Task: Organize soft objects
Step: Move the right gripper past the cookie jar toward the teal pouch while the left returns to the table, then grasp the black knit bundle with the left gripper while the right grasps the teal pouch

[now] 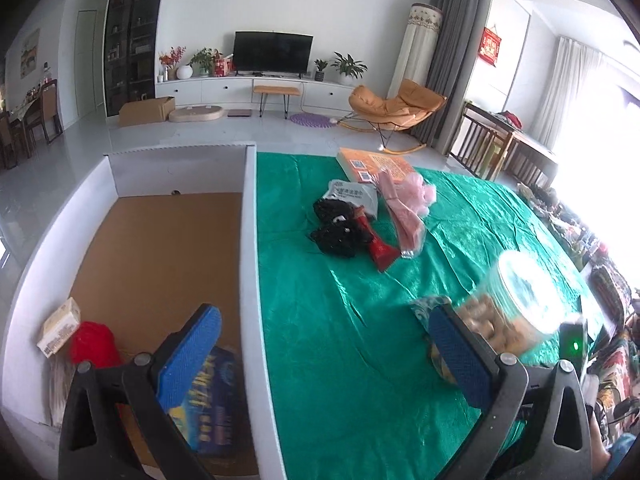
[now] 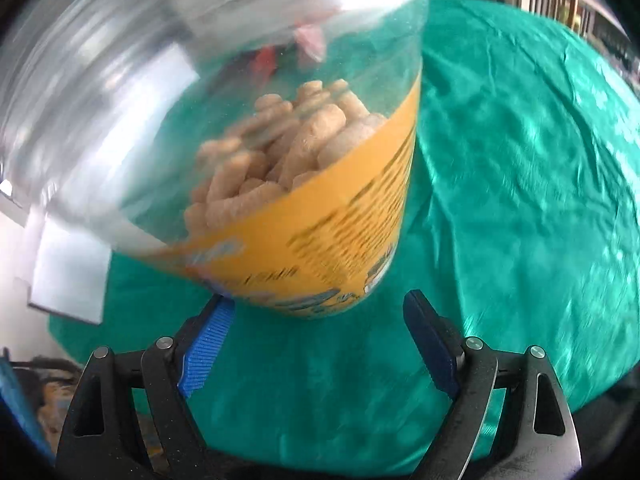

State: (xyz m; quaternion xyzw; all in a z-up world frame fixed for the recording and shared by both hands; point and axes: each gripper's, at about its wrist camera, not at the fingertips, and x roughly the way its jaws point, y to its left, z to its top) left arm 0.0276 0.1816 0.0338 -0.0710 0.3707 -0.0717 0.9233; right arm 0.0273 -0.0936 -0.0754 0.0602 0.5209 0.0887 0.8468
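Right gripper (image 2: 318, 340) fingers apart, nosing at snack jar (image 2: 304, 184) on desk (image 2: 520, 160); not clamped. Left gripper (image 1: 324, 344) fingers apart, empty, over box (image 1: 250, 240) edge. Soft bags (image 1: 360, 220) mid-desk. I judge jar grasp under way; next: centre, squeeze.

The left gripper (image 1: 324, 344) points forward and downward, its blue-padded fingers (image 1: 188, 356) spread wide with nothing between them; the right gripper (image 2: 320, 334) tilts steeply down, jaws wide, its left pad (image 2: 208, 340) touching a jar's (image 2: 280, 184) base
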